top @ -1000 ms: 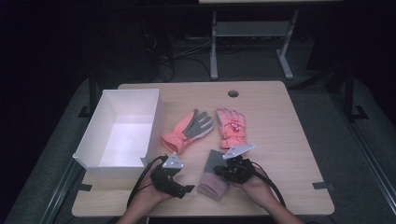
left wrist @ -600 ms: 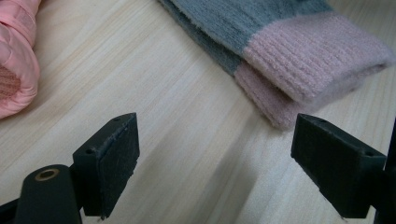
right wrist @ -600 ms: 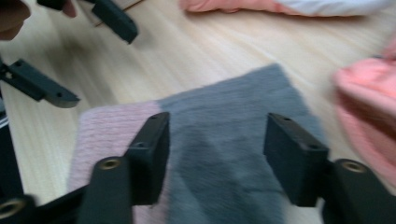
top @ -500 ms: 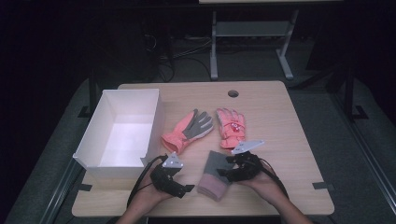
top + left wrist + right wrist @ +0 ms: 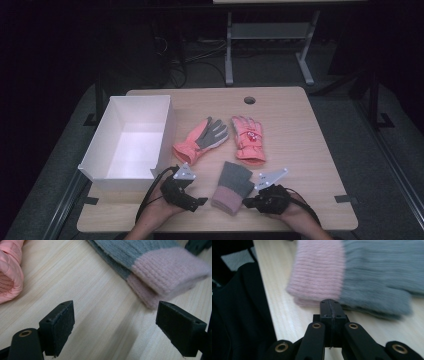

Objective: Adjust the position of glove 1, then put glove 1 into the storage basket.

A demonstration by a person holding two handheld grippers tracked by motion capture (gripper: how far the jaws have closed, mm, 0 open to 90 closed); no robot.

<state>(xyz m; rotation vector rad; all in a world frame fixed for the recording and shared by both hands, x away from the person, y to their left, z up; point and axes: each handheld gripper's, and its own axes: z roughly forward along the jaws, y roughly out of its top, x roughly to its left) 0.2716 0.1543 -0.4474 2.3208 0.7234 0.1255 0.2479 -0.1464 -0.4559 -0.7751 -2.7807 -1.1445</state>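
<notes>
Here the right tongs (image 5: 330, 305), just closed empty, nearly touch the knit mitten (image 5: 362, 272).

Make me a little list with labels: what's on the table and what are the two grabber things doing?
Table: light wood
Box: white box, at the table's left
Pink gloves: coral glove, palm up, beside pink glove
Knit glove: grey with pink cuff, between the grippers
Left hand-held gripper: open, nothing held
Right hand-held gripper: shut, empty, close to the knit glove's edge
</notes>
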